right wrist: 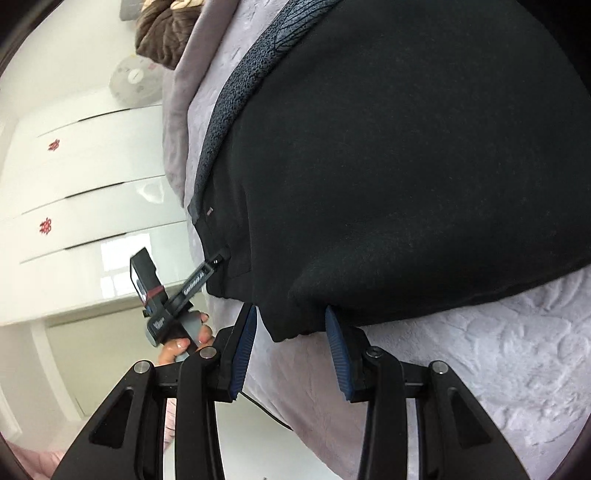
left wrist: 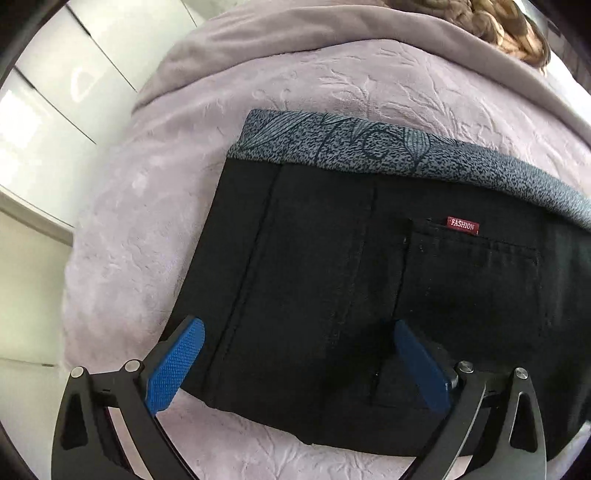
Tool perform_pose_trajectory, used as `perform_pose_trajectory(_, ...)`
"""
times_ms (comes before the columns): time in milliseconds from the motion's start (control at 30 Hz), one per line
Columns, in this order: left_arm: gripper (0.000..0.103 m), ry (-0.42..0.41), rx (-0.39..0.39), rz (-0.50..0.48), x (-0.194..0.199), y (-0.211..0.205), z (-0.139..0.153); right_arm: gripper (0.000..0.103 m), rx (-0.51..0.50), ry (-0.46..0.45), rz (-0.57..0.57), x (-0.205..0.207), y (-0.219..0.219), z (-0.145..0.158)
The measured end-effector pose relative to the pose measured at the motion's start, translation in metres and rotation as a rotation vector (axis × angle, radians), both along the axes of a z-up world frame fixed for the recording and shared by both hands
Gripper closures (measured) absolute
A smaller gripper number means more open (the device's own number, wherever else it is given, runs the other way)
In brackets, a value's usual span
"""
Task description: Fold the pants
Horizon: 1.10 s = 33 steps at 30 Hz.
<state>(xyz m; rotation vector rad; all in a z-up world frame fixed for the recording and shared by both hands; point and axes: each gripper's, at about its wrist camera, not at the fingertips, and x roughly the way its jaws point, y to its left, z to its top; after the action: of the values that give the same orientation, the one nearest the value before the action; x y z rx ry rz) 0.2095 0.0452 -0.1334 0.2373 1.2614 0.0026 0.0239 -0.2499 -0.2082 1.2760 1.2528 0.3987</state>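
Black pants [left wrist: 332, 288] lie folded on a lilac bedspread [left wrist: 147, 221], with a back pocket and a red "FASHION" tag [left wrist: 463, 225] facing up. A grey patterned garment [left wrist: 369, 147] lies under their far edge. My left gripper [left wrist: 295, 339] is open, its blue pads straddling the near-left part of the pants, holding nothing. In the right wrist view the pants [right wrist: 406, 166] fill the frame. My right gripper [right wrist: 290, 321] is open at a corner of the black cloth, which hangs between the pads without being pinched. The left gripper [right wrist: 218, 260] also shows there at the pants' edge.
White glossy drawers [right wrist: 92, 184] with red ladybug marks stand beside the bed. A brown chunky knit [left wrist: 480, 22] lies at the far end of the bed. A grey blanket edge [left wrist: 295, 29] runs along the far side.
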Motion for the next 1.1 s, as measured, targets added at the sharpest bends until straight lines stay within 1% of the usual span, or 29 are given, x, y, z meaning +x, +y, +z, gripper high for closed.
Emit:
perform_pose_trajectory(33,0.0,-0.001,-0.003,-0.007,0.004,0.005,-0.003,0.094,-0.024,-0.013,0.0,0.004,-0.001,0.008)
perform_pose_trajectory(67,0.0,-0.003,-0.003,-0.016,0.004,0.007,-0.003,0.099,-0.054,-0.045,0.011,0.005,-0.001,0.02)
perform_pose_trajectory(133,0.0,-0.008,-0.01,-0.026,0.003,0.01,-0.004,0.102,-0.083,-0.127,0.013,-0.001,-0.001,0.047)
perform_pose_trajectory(200,0.0,-0.009,-0.024,-0.021,0.004,0.015,-0.008,0.102,-0.14,-0.152,0.03,-0.007,0.002,0.061)
perform_pose_trajectory(233,0.0,-0.008,-0.027,-0.016,0.006,0.019,-0.01,0.102,-0.174,-0.143,0.047,-0.012,0.005,0.06)
perform_pose_trajectory(267,0.0,-0.009,-0.023,-0.012,0.006,0.019,-0.01,0.102,-0.179,-0.125,0.061,-0.017,0.008,0.054)
perform_pose_trajectory(300,0.0,-0.011,-0.016,-0.012,0.004,0.022,-0.012,0.101,-0.155,-0.099,0.067,-0.025,0.008,0.046)
perform_pose_trajectory(333,0.0,-0.015,-0.008,-0.015,0.004,0.02,-0.011,0.096,-0.124,-0.073,0.061,-0.03,0.009,0.039)
perform_pose_trajectory(367,0.0,-0.018,-0.003,-0.018,-0.001,0.019,-0.011,0.096,-0.109,-0.057,0.053,-0.033,0.01,0.035)
perform_pose_trajectory(400,0.0,-0.019,-0.003,-0.018,-0.001,0.019,-0.011,0.093,-0.088,-0.053,0.049,-0.037,0.013,0.032)
perform_pose_trajectory(467,0.0,-0.018,-0.012,-0.014,0.001,0.02,-0.015,0.079,-0.071,-0.066,0.053,-0.035,0.018,0.032)
perform_pose_trajectory(500,0.0,-0.017,-0.015,-0.014,0.001,0.021,-0.016,0.066,-0.072,-0.065,0.065,-0.034,0.021,0.03)
perform_pose_trajectory(533,0.0,-0.017,-0.014,-0.016,-0.001,0.019,-0.012,0.061,-0.068,-0.058,0.068,-0.033,0.022,0.028)
perform_pose_trajectory(567,0.0,-0.018,-0.012,-0.02,-0.001,0.02,-0.012,0.061,-0.062,-0.054,0.065,-0.034,0.01,0.027)
perform_pose_trajectory(600,0.0,-0.018,-0.011,-0.023,-0.001,0.019,-0.013,0.061,-0.049,-0.05,0.052,-0.036,0.009,0.023)
perform_pose_trajectory(633,0.0,-0.017,-0.012,-0.027,0.0,0.019,-0.013,0.061,-0.041,-0.047,0.04,-0.023,0.006,0.022)
perform_pose_trajectory(667,0.0,-0.015,-0.014,-0.029,0.0,0.019,-0.014,0.061,-0.034,-0.047,0.023,0.001,0.013,0.018)
perform_pose_trajectory(733,0.0,-0.01,-0.02,-0.032,0.003,0.018,-0.016,0.061,-0.014,-0.045,-0.015,0.01,0.01,0.013)
perform_pose_trajectory(800,0.0,-0.003,-0.024,-0.035,0.004,0.019,-0.015,0.061,0.0,-0.015,-0.043,0.014,0.007,0.008)
perform_pose_trajectory(833,0.0,-0.002,-0.024,-0.036,0.005,0.019,-0.014,0.063,0.01,0.026,-0.055,0.015,0.004,0.001)
perform_pose_trajectory(867,0.0,0.002,-0.023,-0.036,0.006,0.02,-0.013,0.069,0.021,0.058,-0.071,0.016,0.003,-0.004)
perform_pose_trajectory(900,0.0,0.004,-0.02,-0.038,0.007,0.019,-0.012,0.089,0.015,0.093,-0.097,0.015,-0.001,-0.007)
perform_pose_trajectory(933,0.0,0.004,-0.018,-0.043,0.007,0.019,-0.011,0.092,0.007,0.086,-0.104,0.014,-0.002,-0.003)
perform_pose_trajectory(967,0.0,0.001,-0.017,-0.051,0.008,0.019,-0.011,0.093,0.001,0.052,-0.107,0.014,-0.003,0.007)
perform_pose_trajectory(1033,0.0,-0.004,-0.024,-0.06,0.008,0.02,-0.012,0.094,-0.061,-0.029,-0.077,0.011,-0.004,0.033)
perform_pose_trajectory(1067,0.0,-0.003,-0.027,-0.062,0.008,0.021,-0.014,0.094,-0.089,-0.043,-0.063,0.008,-0.004,0.037)
perform_pose_trajectory(1100,0.0,-0.002,-0.028,-0.062,0.008,0.021,-0.015,0.094,-0.122,-0.033,-0.048,0.005,-0.002,0.034)
